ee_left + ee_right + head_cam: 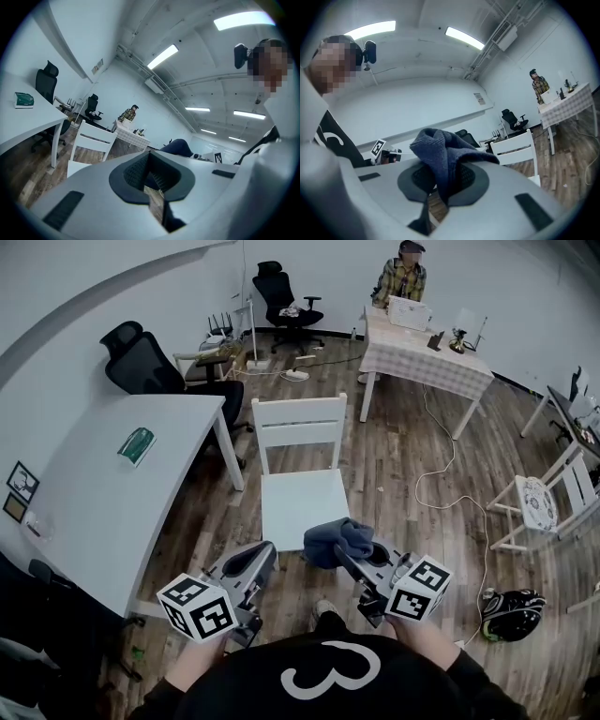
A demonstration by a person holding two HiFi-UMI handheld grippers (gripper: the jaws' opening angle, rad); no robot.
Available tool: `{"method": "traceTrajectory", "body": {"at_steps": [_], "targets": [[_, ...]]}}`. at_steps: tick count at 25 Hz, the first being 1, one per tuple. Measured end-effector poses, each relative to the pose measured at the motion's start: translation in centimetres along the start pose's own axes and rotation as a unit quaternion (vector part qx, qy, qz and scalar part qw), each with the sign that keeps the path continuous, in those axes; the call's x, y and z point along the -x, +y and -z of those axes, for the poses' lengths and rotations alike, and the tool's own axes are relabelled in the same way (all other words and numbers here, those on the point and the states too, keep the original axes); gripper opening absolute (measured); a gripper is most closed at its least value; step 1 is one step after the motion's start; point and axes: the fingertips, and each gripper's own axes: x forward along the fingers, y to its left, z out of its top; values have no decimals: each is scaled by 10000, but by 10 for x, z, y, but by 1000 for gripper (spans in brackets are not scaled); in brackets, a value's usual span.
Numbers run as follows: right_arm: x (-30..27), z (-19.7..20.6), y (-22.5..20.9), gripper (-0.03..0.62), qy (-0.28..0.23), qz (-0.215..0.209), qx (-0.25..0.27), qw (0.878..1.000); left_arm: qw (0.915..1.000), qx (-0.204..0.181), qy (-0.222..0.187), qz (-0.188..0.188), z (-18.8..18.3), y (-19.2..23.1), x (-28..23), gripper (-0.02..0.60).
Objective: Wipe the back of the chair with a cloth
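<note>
A white chair (298, 460) stands on the wood floor (403, 484) in front of the person. Its back is on the far side and its seat faces the person.

The right gripper (361, 557) is squeezed tight on a dark blue cloth (339, 540). In the right gripper view, the cloth (443, 145) sticks up in a bunch from between the jaws of the right gripper (443, 180). The cloth is at the near edge of the chair seat, well apart from the chair back. I cannot tell if it touches the seat.

The left gripper (248, 566) is held low, just beside the left front corner of the seat. In the left gripper view, the jaws of the left gripper (150, 171) are together and nothing is between them. The white chair (93, 138) shows past them.

A big white tabletop (103, 493) is on the left, with a small green thing (137, 444) lying on it. A black office chair (141, 362) stands behind it. Far back, a person (401, 277) sits at a table with a checked cover (422, 357). Another white chair (548, 498) stands at the right.
</note>
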Motion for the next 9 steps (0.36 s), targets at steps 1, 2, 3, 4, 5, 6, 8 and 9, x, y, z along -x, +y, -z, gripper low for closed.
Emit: {"method": "traceTrajectory", "body": {"at_steps": [1, 2, 3, 4, 5, 6, 8, 9], "targets": [[0, 1, -1, 48, 2, -9, -8, 10000, 10000, 10, -12, -32, 1, 1, 0, 14], [0, 2, -2, 48, 3, -21, -24, 10000, 10000, 20, -23, -64, 1, 1, 0, 14], [0, 3, -3, 48, 0, -31, -46, 10000, 10000, 26, -29, -89, 2, 2, 0, 14], [0, 4, -4, 48, -1, -35, -70, 10000, 9999, 26, -30, -105, 3, 3, -1, 14], [0, 6, -6, 48, 1, -31, -90, 10000, 9999, 19, -28, -114, 4, 3, -1, 14], [0, 6, -8, 48, 0, -25, -104, 9999, 9999, 9, -25, -122, 5, 5, -2, 14], [-3, 7, -12, 48, -7, -16, -127, 9999, 9999, -8, -15, -149, 6, 9, -4, 14], [-4, 8, -15, 48, -11, -13, -140, 9999, 9999, -13, -8, -167, 7, 11, -4, 14]]}}
